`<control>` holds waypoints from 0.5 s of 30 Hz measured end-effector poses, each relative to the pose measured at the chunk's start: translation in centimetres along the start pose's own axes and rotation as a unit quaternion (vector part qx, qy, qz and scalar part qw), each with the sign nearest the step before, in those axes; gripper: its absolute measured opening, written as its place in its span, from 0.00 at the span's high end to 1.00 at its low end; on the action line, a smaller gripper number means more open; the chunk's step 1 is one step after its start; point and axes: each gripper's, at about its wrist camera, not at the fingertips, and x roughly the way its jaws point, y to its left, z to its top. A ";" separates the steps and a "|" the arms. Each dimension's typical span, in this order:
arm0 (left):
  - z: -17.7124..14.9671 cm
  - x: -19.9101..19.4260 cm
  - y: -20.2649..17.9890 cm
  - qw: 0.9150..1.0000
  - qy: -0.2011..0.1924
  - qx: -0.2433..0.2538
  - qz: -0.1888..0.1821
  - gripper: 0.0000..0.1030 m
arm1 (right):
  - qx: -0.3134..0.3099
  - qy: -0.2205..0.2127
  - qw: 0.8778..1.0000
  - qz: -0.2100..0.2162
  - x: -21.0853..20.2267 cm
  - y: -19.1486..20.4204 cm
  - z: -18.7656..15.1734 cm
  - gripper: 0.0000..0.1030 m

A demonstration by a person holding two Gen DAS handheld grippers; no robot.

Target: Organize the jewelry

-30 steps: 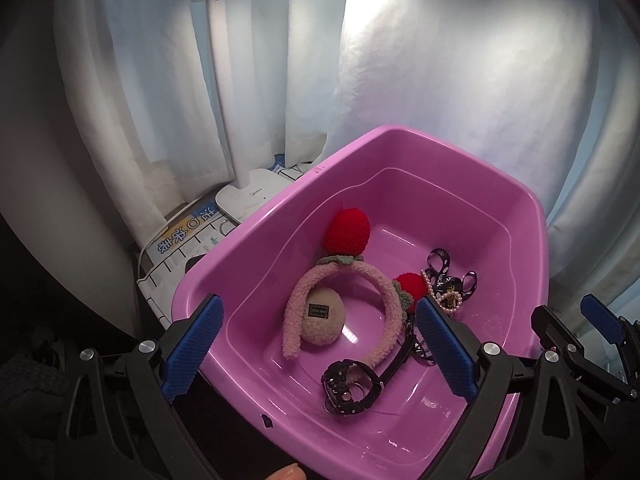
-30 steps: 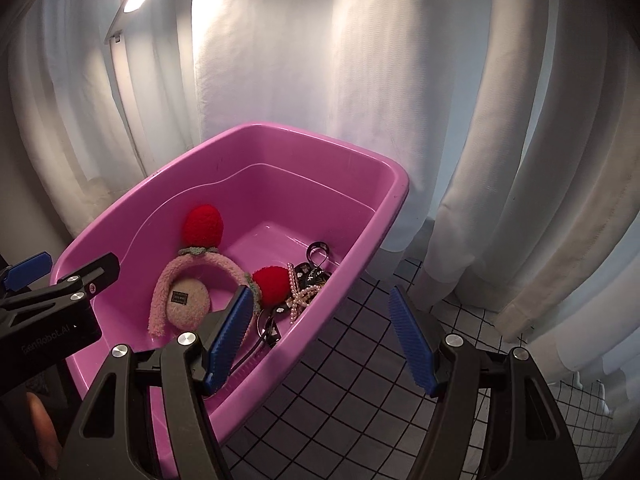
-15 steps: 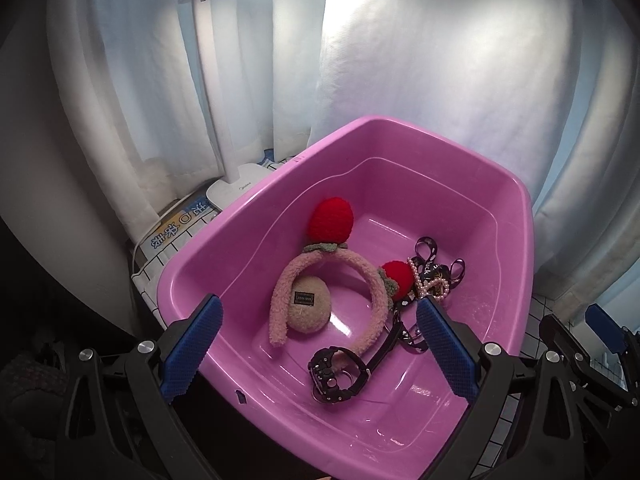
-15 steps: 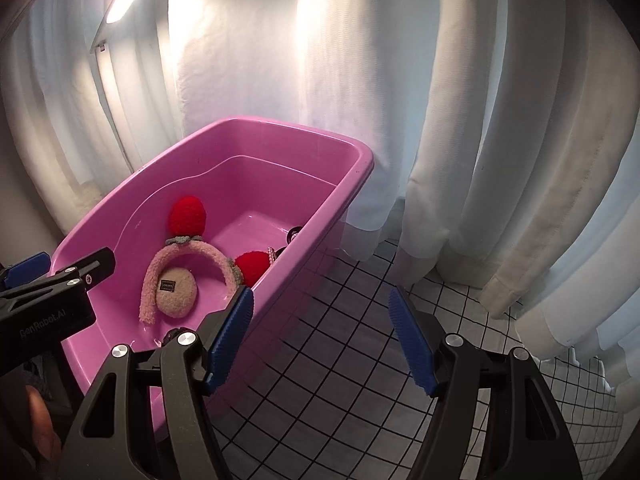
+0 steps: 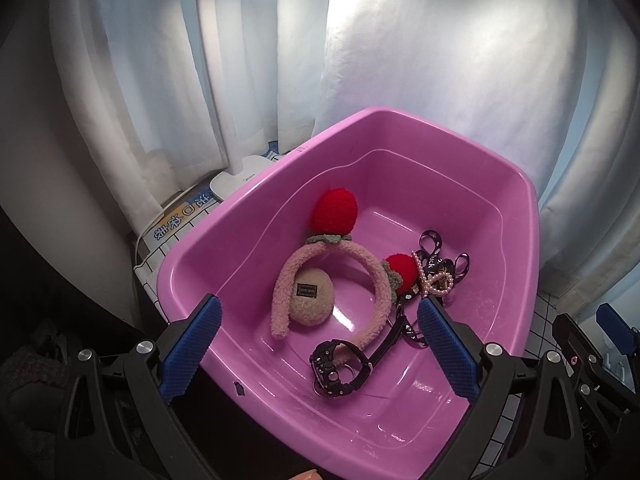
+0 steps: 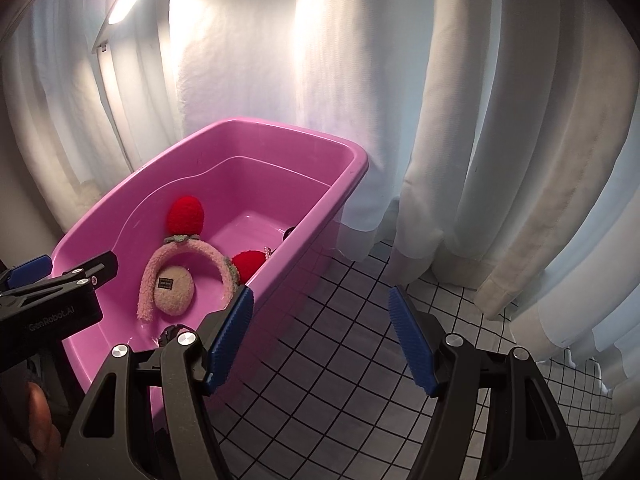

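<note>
A pink plastic tub [image 5: 524, 200] holds a fuzzy pink headband with red pom-poms [image 5: 372, 268], a beige fuzzy clip [image 5: 312, 298], a black watch [image 5: 340, 368], a pearl bracelet [image 5: 438, 282] and a dark ribbon lanyard [image 5: 432, 248]. My left gripper [image 5: 318, 350] is open and empty above the tub's near end. My right gripper [image 6: 322, 338] is open and empty over the tiled cloth beside the tub [image 6: 348, 160]. The headband [image 6: 188, 248] and clip [image 6: 174, 288] also show in the right wrist view.
White curtains [image 6: 480, 120] hang close behind and to the right. A white lamp base [image 5: 236, 178] stands left of the tub, its light bar overhead. A white cloth with a black grid [image 6: 340, 380] covers the surface right of the tub.
Both grippers have drawn back and up from the tub. The right gripper has swung right, off the tub and over the grid cloth. Both stay open.
</note>
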 end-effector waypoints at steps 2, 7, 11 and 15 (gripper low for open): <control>0.0 0.0 0.1 1.000 0.003 -0.003 -0.001 0.06 | 0.001 0.000 1.000 0.001 0.0 0.0 0.0 0.35; 0.0 0.1 0.4 1.000 0.005 -0.013 -0.001 0.06 | 0.000 0.001 1.000 -0.002 -0.1 -0.1 0.0 0.35; 0.2 0.1 0.6 1.000 0.005 -0.017 -0.001 0.06 | 0.001 0.002 1.000 -0.003 -0.1 -0.1 -0.1 0.35; 0.1 0.3 0.6 1.000 0.009 -0.016 0.008 0.06 | 0.002 0.003 1.000 -0.003 0.0 -0.1 -0.1 0.35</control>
